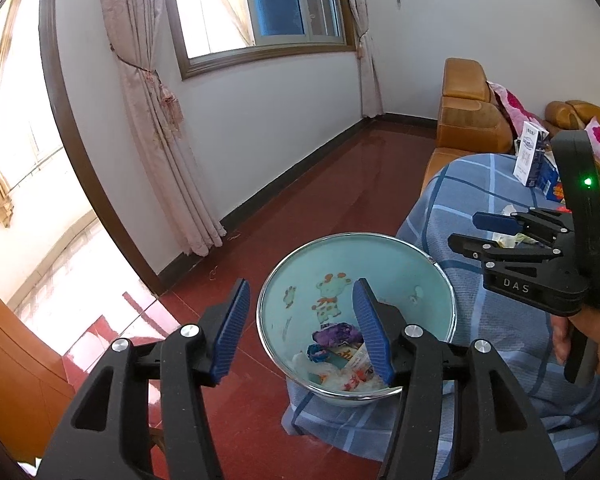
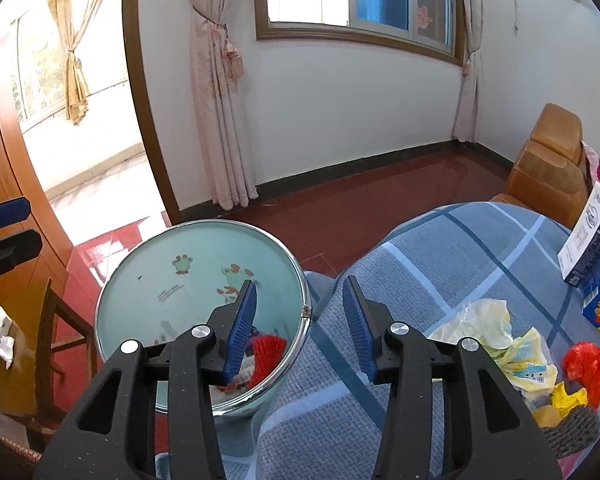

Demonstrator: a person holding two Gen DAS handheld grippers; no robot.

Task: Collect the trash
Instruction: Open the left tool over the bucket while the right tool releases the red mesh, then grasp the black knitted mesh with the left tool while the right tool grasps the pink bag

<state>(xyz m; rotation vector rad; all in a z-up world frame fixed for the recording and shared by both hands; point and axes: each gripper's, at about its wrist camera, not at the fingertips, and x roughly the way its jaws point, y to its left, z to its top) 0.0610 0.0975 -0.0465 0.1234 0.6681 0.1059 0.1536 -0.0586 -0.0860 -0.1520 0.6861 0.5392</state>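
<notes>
A light-blue trash bin [image 1: 380, 256] with cartoon animals inside stands beside the table; it also shows in the right wrist view [image 2: 172, 248]. Wrappers and crumpled trash [image 1: 340, 356] lie at its bottom. My left gripper [image 1: 300, 328] is open and empty above the bin's near rim. My right gripper [image 2: 300, 324] is open and empty, over the table edge next to the bin; it shows in the left wrist view [image 1: 472, 232]. Crumpled white and yellow wrappers [image 2: 500, 336] and a red plastic scrap [image 2: 592, 360] lie on the blue checked tablecloth [image 2: 440, 248].
Blue and white cartons [image 2: 592, 236] stand at the table's far right. A grey scrubber [image 2: 572, 428] lies near the trash pile. An orange sofa [image 1: 468, 120] is behind the table. A wooden chair [image 2: 56, 344] with tissues stands left of the bin. Red floor stretches to the wall.
</notes>
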